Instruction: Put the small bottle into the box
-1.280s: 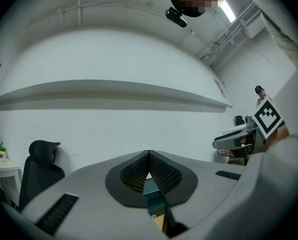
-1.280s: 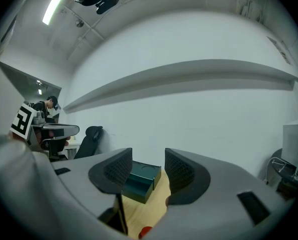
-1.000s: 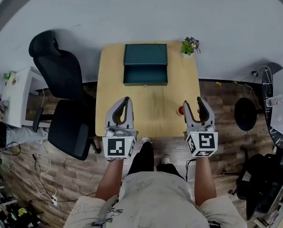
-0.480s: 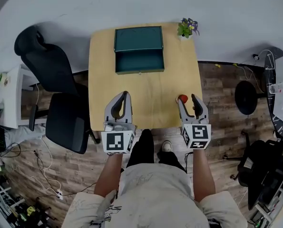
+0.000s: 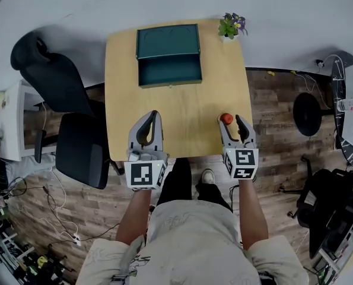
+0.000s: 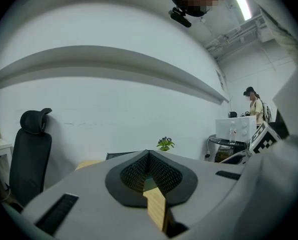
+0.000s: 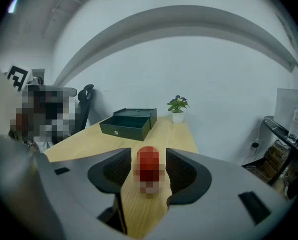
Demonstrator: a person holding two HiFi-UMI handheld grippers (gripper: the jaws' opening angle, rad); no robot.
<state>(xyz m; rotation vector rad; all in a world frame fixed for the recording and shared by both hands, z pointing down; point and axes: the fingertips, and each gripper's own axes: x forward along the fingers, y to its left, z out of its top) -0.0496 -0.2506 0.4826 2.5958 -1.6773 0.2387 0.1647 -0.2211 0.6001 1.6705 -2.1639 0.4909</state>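
The right tool sits low over the near right part of the tabletop. Its jaws are held fairly wide, and the bottle stands upright on the wood between them. A thin gap shows on each side of the bottle, so neither jaw touches it. From the head view, its red cap sits just inside the jaw tips.

The left tool hangs over the near left part of the tabletop. Its jaws are closed tip to tip with nothing between them.

The dark green box stands at the far edge, well apart from the bottle. Its lid is thrown back and its inside is bare. A plant stands at the far right corner, and a black chair is beside the tabletop on the left.
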